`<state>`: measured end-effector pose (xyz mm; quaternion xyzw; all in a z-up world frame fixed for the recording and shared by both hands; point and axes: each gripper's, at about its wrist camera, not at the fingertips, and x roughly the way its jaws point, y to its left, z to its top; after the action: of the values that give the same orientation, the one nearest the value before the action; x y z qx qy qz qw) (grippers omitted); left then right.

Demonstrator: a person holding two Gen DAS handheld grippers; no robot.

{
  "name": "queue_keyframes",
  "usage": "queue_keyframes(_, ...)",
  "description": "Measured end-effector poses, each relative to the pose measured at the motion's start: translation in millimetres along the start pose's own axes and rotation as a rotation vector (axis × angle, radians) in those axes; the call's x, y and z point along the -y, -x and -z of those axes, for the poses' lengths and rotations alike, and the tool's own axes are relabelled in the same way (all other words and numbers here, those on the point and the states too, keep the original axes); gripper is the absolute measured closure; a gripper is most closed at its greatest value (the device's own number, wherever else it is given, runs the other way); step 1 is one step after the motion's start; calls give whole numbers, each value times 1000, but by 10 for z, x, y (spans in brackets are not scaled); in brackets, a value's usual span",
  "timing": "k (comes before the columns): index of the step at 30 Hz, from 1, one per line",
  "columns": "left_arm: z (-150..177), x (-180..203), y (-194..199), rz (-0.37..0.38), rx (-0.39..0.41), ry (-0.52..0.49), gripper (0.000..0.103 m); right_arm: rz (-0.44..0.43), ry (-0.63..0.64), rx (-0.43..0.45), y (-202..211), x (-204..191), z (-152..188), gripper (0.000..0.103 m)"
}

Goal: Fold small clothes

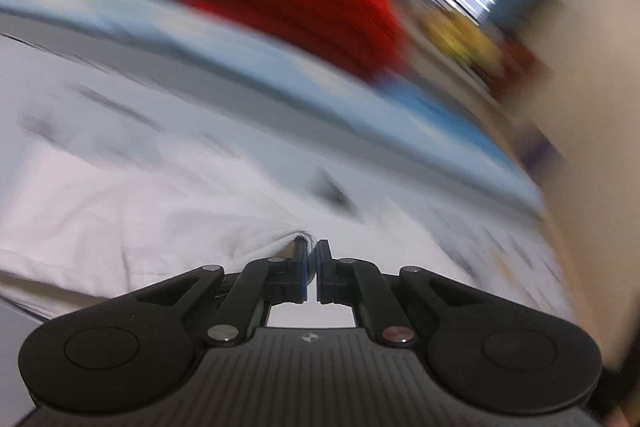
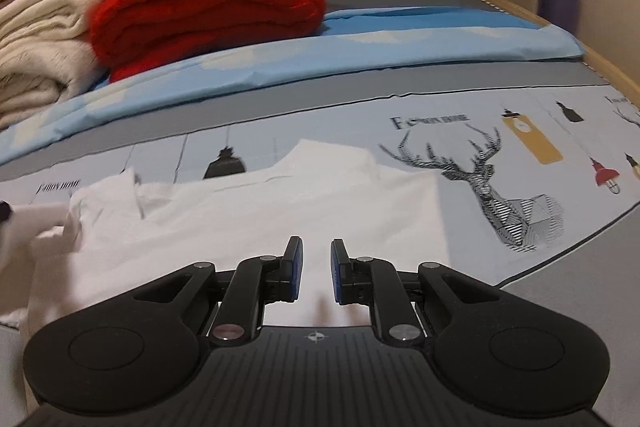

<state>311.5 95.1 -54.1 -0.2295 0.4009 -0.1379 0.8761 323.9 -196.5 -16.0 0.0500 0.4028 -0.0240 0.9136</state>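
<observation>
A white garment (image 2: pixel 256 223) is seen lying on the printed bedsheet (image 2: pixel 520 163) of a bed, directly ahead of both grippers. In the right wrist view it is spread mostly flat, but its left edge is bunched and lifted, so a fold is judged to be under way and not completed. In the blurred left wrist view the fingers of the left gripper (image 1: pixel 312 261) are pressed almost together, and a puckered bit of the white cloth is pinched at their tips. The fingers of the right gripper (image 2: pixel 316 269) are held slightly apart above the cloth, and nothing is gripped between them. A folded red blanket (image 2: pixel 208 3) and cream bedding (image 2: pixel 36 51) are stacked further back. Squaring and the remaining folds are judged still to be done.
</observation>
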Motion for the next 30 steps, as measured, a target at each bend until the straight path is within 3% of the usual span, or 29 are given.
queue_keyframes(1,38,45,-86,80,-72,-11,97,2,-8,-2,-9,18,0,88)
queue_keyframes(2,48,47,-109,102,-95,-6,94,3,-15,-8,-24,29,3,88)
queue_keyframes(5,-87,-229,20,65,-38,117,94,-10,-25,-32,-62,31,21,88)
queue_keyframes(6,-135,-353,78,37,-11,165,94,-25,-24,-40,-68,20,28,88)
queue_keyframes(9,-243,-727,294,-170,94,269,92,-97,3,-56,-59,-74,45,87)
queue_keyframes(10,-251,-855,347,-241,110,309,92,-124,18,-60,-51,-122,56,87)
queue_keyframes(12,-249,-1043,387,-311,103,365,92,-195,57,-64,-33,-245,86,87)
queue_keyframes(15,-243,-1097,383,-348,67,359,92,-282,148,-56,44,-522,153,87)
queue_keyframes(21,-241,-1191,474,-393,76,379,92,-409,352,-36,146,-1098,381,87)
queue_keyframes(25,-263,-1250,499,-406,60,396,92,-410,525,-17,163,-1398,588,87)
queue_keyframes(30,-275,-1283,564,-398,56,409,92,-387,626,-35,51,-1615,780,86)
